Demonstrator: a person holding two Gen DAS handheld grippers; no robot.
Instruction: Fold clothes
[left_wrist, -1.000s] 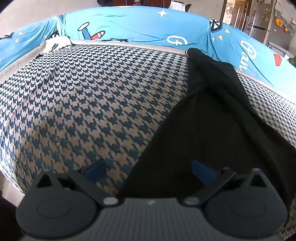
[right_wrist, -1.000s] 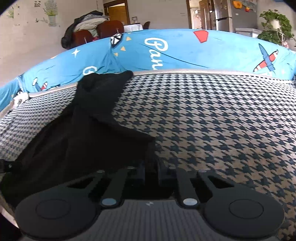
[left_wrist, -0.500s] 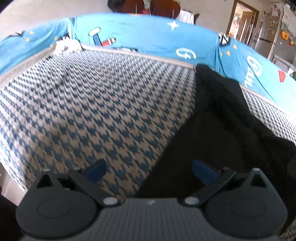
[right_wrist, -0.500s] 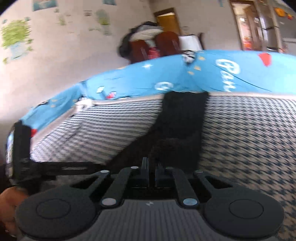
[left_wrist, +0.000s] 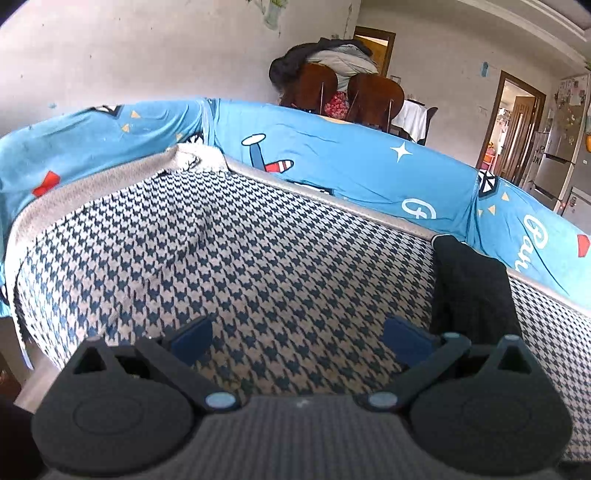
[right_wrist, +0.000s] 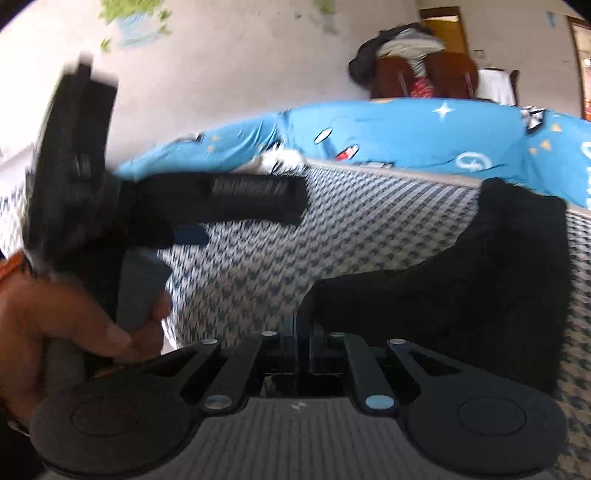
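A black garment (right_wrist: 480, 280) lies on the houndstooth cover (right_wrist: 362, 236), stretching from the far edge toward me. My right gripper (right_wrist: 302, 328) is shut on its near edge, the cloth pinched between the pads. In the left wrist view the same black garment (left_wrist: 472, 291) shows only as a strip at the right. My left gripper (left_wrist: 295, 332) stands open above bare houndstooth cover (left_wrist: 240, 258), with nothing between its blue pads (left_wrist: 192, 336). The right wrist view shows the left gripper (right_wrist: 199, 218) at the left, blurred, with a hand (right_wrist: 55, 317) on its handle.
A blue cartoon-print sheet (left_wrist: 351, 162) rings the far side of the cover. Behind it are brown chairs (left_wrist: 347, 92) piled with clothes, a plain wall and doorways. A grey hem (left_wrist: 92, 184) runs along the cover's left edge, which drops off at the near left.
My right gripper has swung left with the garment edge, dragging the cloth across the cover. My left gripper has risen and turned left, off the garment, which now sits at its right.
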